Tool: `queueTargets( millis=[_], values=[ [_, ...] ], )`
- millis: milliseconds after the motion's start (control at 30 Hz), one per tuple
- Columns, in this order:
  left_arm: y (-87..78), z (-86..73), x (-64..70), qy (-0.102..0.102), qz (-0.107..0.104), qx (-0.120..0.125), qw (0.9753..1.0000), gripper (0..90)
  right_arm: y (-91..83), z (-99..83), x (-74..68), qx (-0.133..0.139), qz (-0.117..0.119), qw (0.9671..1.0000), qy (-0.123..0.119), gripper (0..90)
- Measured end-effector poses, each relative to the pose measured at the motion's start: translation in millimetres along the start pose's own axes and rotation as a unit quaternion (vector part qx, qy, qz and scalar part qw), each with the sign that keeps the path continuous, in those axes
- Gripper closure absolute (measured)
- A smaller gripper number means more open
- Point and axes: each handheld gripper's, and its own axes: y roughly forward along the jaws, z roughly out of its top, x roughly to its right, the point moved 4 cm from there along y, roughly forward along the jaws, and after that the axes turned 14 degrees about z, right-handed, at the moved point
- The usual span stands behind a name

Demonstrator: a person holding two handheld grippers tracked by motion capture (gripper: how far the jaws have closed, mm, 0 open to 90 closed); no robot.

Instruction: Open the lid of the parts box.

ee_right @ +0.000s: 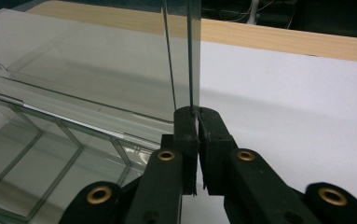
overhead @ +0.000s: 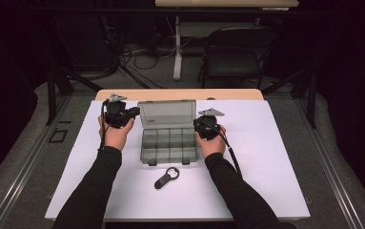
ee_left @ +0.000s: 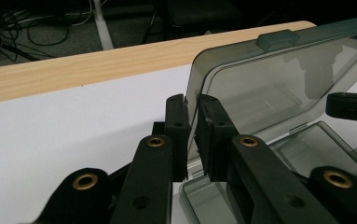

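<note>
High view shows a clear grey plastic box (overhead: pixel 169 143) with small compartments lying open in the middle of the white table (overhead: pixel 266 157), its lid (overhead: pixel 167 113) standing upright at the far side. Left gripper view shows the smoky see-through lid (ee_left: pixel 269 88) with a latch tab on its top edge, and the left gripper (ee_left: pixel 192 133) has its fingers (ee_left: pixel 176 126) clamped on the lid's left edge. Right gripper view shows the right gripper (ee_right: pixel 196 140) with its fingers (ee_right: pixel 213 140) closed on the lid's thin right edge (ee_right: pixel 189 60). A black key fob (overhead: pixel 165 178) lies on the table just in front of the box, between the person's forearms.
</note>
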Motion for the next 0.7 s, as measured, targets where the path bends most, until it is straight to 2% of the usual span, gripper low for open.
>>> queueTargets(
  millis=[133, 367, 567, 700],
  values=[
    [0.6, -2.7, -0.3, 0.0, 0.003, -0.009, 1.0, 72.2, 0.0, 0.2, 0.4, 0.001, 0.001, 1.0, 0.003, 87.1],
    [-1.6, -5.7, -0.2, 0.003, 0.001, -0.013, 0.9999, 66.1, -0.2, 0.3, 0.3, -0.001, 0.001, 1.0, 0.002, 87.1],
    [-3.1, -11.3, -2.1, 0.001, -0.014, -0.022, 0.9997, 59.9, -0.4, 0.4, 0.4, -0.002, 0.002, 1.0, 0.003, 87.2],
    [-0.6, -23.1, -1.3, 0.003, -0.03, -0.05, 0.9983, 55.5, -0.5, 0.4, 0.2, -0.001, 0.001, 1.0, 0.003, 87.2]
  ],
)
